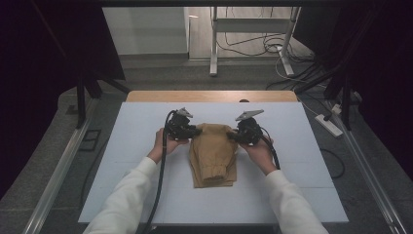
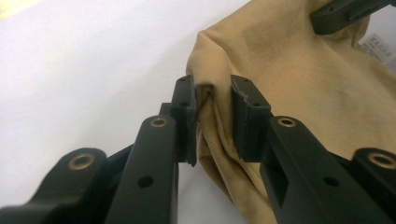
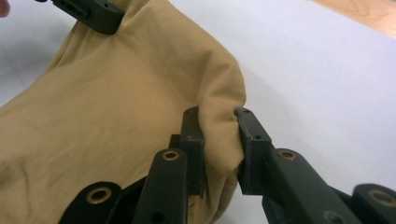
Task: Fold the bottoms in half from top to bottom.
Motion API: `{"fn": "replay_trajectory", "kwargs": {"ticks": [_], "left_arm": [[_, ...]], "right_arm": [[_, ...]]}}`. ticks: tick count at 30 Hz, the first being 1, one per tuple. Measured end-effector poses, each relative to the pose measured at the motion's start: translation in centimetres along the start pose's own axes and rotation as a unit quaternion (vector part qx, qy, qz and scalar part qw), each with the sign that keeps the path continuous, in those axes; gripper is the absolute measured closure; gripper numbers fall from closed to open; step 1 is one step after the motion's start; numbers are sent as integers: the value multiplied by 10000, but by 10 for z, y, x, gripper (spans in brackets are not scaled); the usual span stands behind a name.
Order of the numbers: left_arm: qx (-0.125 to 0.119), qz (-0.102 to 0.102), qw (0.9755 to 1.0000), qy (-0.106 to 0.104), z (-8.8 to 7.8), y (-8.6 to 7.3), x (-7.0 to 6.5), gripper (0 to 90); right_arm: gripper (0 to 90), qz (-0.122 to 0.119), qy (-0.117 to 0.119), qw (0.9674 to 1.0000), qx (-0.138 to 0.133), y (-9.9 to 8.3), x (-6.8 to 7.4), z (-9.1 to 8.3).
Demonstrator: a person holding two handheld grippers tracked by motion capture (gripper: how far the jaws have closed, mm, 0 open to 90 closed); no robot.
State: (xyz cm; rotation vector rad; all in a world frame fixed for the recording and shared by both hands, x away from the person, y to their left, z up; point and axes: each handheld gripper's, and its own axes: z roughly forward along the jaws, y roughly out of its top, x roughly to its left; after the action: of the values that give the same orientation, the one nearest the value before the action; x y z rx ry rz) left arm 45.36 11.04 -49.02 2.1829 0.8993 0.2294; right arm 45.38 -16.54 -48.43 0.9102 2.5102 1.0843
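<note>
A tan cloth (image 1: 213, 153) lies folded on the white tabletop (image 1: 131, 146), its far end raised off the surface. My left gripper (image 1: 191, 130) is shut on the far left corner, and its pads (image 2: 186, 112) pinch a bunched fold of the cloth (image 2: 299, 79). At the far right corner my right gripper (image 1: 236, 135) is shut too, a fold of the cloth (image 3: 107, 121) squeezed between its pads (image 3: 252, 140). Each gripper view shows the other gripper's jaw tip on the cloth's far edge. A white label (image 2: 379, 46) lies beside the cloth.
The white board rests on a wooden table (image 1: 212, 96) whose edge shows at the back. Dark curtains flank both sides. Behind stand a white frame's legs (image 1: 213, 44) and floor cables. A power strip (image 1: 328, 125) lies on the floor at the right.
</note>
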Motion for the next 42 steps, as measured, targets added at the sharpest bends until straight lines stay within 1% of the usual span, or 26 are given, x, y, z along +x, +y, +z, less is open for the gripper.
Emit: {"fn": "replay_trajectory", "kwargs": {"ticks": [3,5,8,9,10,11,12,13,14,15,16,17,19,21,24,29,31,34,36,38,42], "left_arm": [[20,-13,10000,39,5,6,7,726],[-10,24,10000,67,7,10,12,723],[45,16,9999,145,11,14,15,715],[83,28,9997,214,13,15,15,700],[108,-24,9995,312,14,15,15,649],[139,-67,9993,342,14,15,15,543],[157,-99,9991,375,13,14,15,430],[177,-134,9990,400,11,14,16,352],[147,-220,9989,389,8,13,17,316],[99,-306,9989,341,5,11,18,300],[64,-344,9990,295,1,9,18,301],[56,-341,9990,272,-2,7,18,305],[67,-272,9993,262,-8,3,16,311],[99,-249,9995,159,-14,-2,14,312],[133,-164,9997,127,-21,-7,11,318],[83,-90,9999,58,-31,-14,2,320],[72,-47,10000,51,-33,-18,-3,319],[28,-40,10000,3,-37,-24,-9,320],[94,-8,9999,47,-39,-29,-15,320],[139,50,9999,34,-41,-33,-20,319],[95,90,9999,6,-50,-42,-29,319]], "right_arm": [[753,30,-78,10000,39,7,-5,5],[753,12,-137,9999,48,11,-10,8],[752,130,-171,9997,65,14,-17,13],[744,141,-176,9997,51,14,-18,14],[709,115,-225,9997,61,14,-18,15],[622,68,-331,9994,52,14,-18,16],[513,42,-514,9987,26,13,-17,17],[438,94,-607,9981,13,13,-17,17],[407,188,-582,9981,-39,13,-18,15],[401,287,-525,9982,-100,12,-19,13],[401,361,-417,9984,-150,12,-19,10],[400,377,-342,9986,-168,12,-19,7],[403,342,-238,9990,-164,10,-17,2],[403,334,-132,9992,-147,8,-15,-2],[403,262,-83,9995,-126,4,-11,-6],[405,163,31,9998,-102,-3,-6,-14],[405,133,90,9998,-111,-7,-4,-18],[410,121,159,9997,-136,-13,-1,-23],[410,91,189,9997,-108,-17,2,-25],[410,31,189,9998,-77,-21,6,-29],[409,-22,243,9996,-109,-29,13,-39]]}}
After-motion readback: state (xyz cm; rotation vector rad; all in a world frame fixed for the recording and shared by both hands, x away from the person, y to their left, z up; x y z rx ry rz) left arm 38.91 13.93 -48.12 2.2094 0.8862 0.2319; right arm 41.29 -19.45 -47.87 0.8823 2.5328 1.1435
